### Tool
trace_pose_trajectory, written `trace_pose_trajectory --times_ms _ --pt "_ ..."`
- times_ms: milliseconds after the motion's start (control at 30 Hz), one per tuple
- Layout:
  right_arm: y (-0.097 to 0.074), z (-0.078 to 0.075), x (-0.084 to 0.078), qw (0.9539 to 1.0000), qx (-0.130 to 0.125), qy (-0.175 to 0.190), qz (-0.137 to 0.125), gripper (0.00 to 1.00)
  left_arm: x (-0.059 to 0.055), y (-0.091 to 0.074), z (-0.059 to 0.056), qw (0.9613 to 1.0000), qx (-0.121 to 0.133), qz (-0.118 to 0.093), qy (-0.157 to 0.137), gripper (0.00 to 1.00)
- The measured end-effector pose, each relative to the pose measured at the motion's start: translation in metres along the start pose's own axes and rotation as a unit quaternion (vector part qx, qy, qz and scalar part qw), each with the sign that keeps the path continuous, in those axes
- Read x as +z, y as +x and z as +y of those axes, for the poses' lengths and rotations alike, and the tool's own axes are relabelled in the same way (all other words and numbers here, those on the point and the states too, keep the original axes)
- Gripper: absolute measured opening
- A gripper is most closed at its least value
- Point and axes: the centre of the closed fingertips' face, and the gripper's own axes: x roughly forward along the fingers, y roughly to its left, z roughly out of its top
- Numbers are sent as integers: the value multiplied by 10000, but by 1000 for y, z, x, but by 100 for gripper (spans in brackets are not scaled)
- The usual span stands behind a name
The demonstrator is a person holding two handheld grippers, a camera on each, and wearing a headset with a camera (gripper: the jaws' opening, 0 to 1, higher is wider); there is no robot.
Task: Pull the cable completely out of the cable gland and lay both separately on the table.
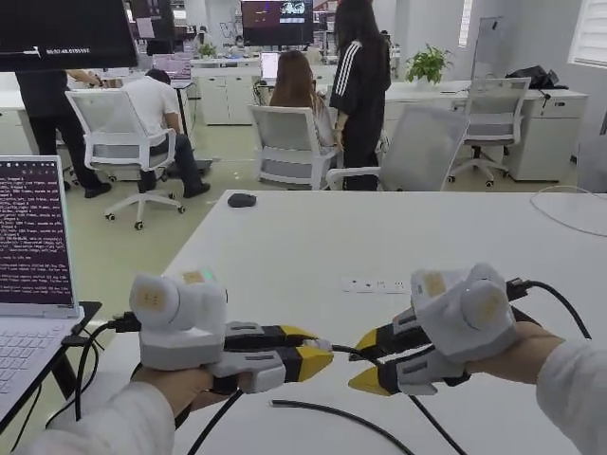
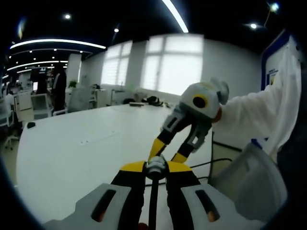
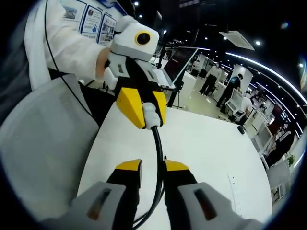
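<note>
Black round-section cable (image 1: 343, 352) runs taut in the air between the two grippers, above the near edge of the white table (image 1: 398, 237). One end enters a small pale grey plastic cable gland (image 1: 320, 346), round-bodied; cable not yet out of it.

Left gripper (image 1: 316, 349): yellow-tipped jaws clamped together on the cable gland, which sits right at the tips. In the left gripper view the gland (image 2: 156, 167) fills the pinch and a black line (image 2: 153, 206) runs back between the jaws toward the camera.

Right gripper (image 1: 363, 361): jaws apart, one above the cable and one below, the cable passing through the gap. The right gripper view shows the cable (image 3: 158, 153) running from the gland (image 3: 149, 114) down between the gripper's own yellow tips, with clearance on each side; no pinch seen.

More black cable (image 1: 341, 422) lies slack on the table by the near edge; cannot tell whether it is the same run.
</note>
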Motion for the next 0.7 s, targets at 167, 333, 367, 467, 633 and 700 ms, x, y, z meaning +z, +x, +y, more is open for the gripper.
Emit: trace_pose_trajectory --times_ms 167,333,367,467,633,700 --pt "-3 -3 -1 10000 -58 22 23 15 -3 0 -1 10000 7 -9 -59 16" --pt "-4 -2 0 10000 -41 -34 38 3 -5 1 -3 10000 10 -21 -90 16" --pt "-4 -2 -1 10000 -46 -52 48 2 -6 2 -3 9999 12 -24 -104 16" --pt "-4 -2 -2 10000 -12 -6 28 2 -6 1 -4 9999 25 -31 -118 17" --pt "-4 -2 -6 9999 -14 -9 100 2 -8 -3 -1 9998 73 -34 -158 17" --pt "-5 -3 -10 9999 -30 20 154 2 -10 -7 1 9998 113 -28 -182 17"
